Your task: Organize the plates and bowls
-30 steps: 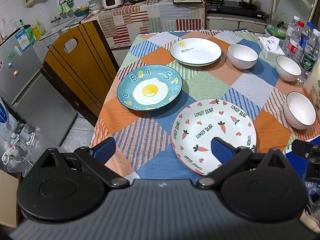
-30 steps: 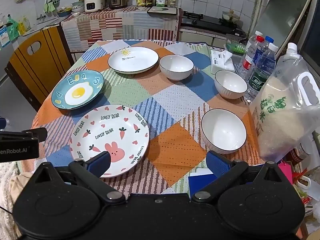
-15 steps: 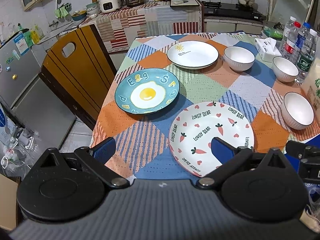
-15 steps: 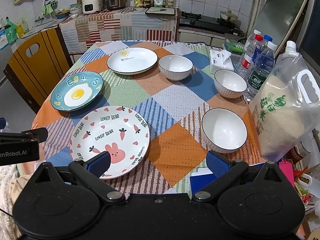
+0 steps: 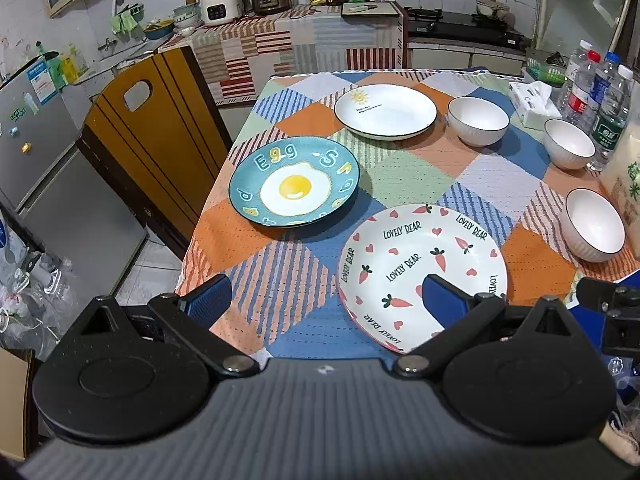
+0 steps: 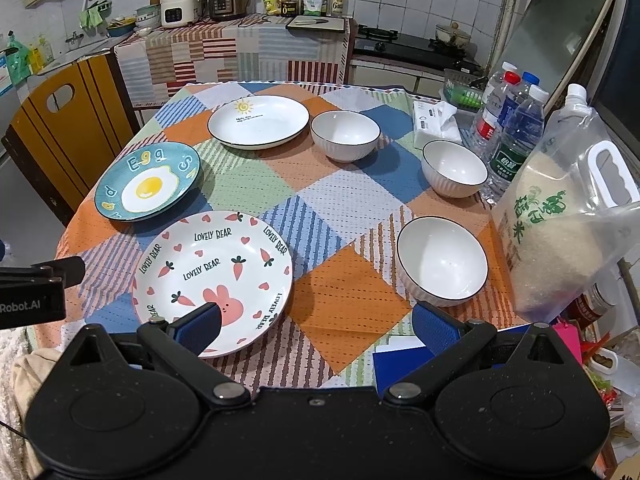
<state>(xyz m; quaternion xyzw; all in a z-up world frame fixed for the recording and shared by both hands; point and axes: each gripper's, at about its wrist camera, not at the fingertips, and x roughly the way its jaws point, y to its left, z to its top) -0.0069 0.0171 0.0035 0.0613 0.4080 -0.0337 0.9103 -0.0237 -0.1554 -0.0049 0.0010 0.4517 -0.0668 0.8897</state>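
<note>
**Checked cloth, three plates and three bowls laid out**

A patchwork-covered worktop (image 6: 352,280) is seen from both wrist views. The carrot plate (image 6: 212,276) lies nearest, the egg plate (image 6: 148,180) just beyond it on the left, the sun plate (image 6: 258,120) farther back. Three white bowls are spread apart along the right: near bowl (image 6: 442,260), middle bowl (image 6: 454,168), far bowl (image 6: 345,134). The left tongs (image 5: 326,300) and right tongs (image 6: 316,324) are held wide open above the near edge, nothing gripped. A rice bag (image 6: 560,232) and water bottles (image 6: 516,136) stand at the right
</note>
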